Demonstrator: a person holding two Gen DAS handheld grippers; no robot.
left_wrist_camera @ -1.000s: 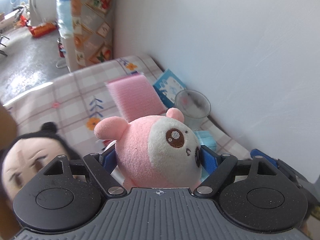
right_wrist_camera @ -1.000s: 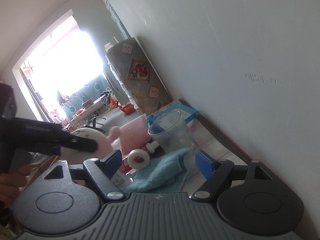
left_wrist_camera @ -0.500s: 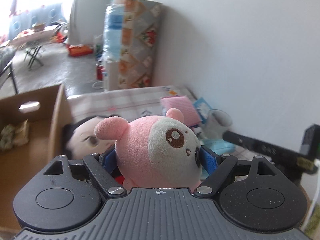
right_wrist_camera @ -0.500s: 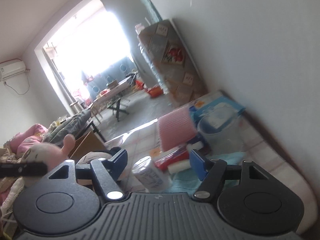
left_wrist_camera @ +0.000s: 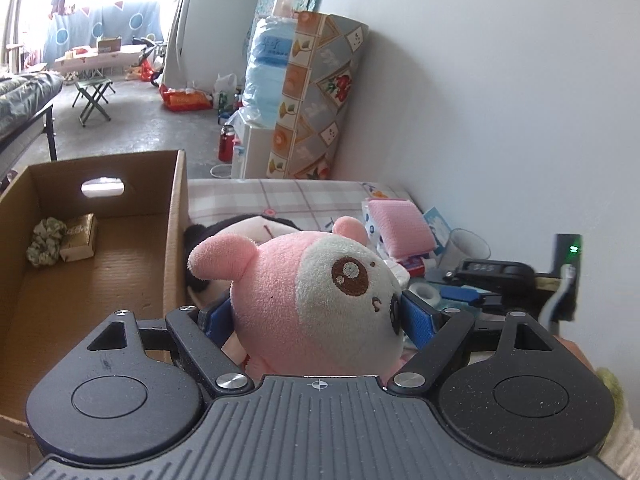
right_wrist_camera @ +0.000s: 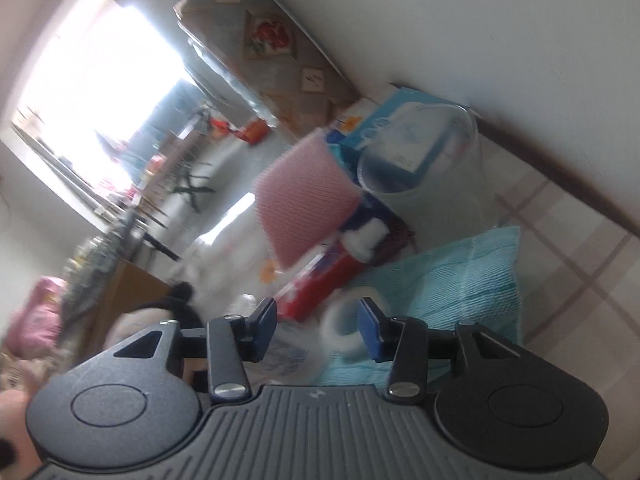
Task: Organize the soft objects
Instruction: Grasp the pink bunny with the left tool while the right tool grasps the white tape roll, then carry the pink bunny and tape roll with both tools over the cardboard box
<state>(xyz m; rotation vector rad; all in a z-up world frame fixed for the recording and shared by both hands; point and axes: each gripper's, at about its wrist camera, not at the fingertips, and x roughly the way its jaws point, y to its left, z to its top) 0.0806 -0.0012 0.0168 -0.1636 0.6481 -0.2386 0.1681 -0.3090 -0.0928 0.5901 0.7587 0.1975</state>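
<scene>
The left gripper [left_wrist_camera: 316, 316] is clamped on the pink plush toy [left_wrist_camera: 312, 300], its 2 blue fingers [left_wrist_camera: 418, 320] pressing into the round head from both sides, and the toy sits just to the right of the cardboard box [left_wrist_camera: 176, 216], not yet over it. The toy is soft and round, so I think the grip could slide off if the hand tilts or swings fast, and then the toy would fall on the bench beside the box. The box wall is near the left finger; a low path could knock the wall and push the box. Inside the box lie a green scrunchie [left_wrist_camera: 45, 240] and a small tan packet [left_wrist_camera: 79, 237], well apart from the toy, so there is room to drop it. Behind the pink toy lies a dark-haired doll [left_wrist_camera: 256, 224], touching the box wall. The right gripper [right_wrist_camera: 316, 326] has its fingers still apart but closing, with nothing pressed between them; a white tape roll [right_wrist_camera: 348, 328] lies just beyond the tips on the teal cloth [right_wrist_camera: 452, 276]. This view is blurred, so I judge the closing may catch the hard tape roll and not the cloth, or pinch only a thin fold that slips out. Further back stand the pink sponge [right_wrist_camera: 304, 208] and a clear plastic cup [right_wrist_camera: 432, 184], near the wall [right_wrist_camera: 480, 32]; pulling the cloth could tip the cup, since the cloth lies just beside its base.
</scene>
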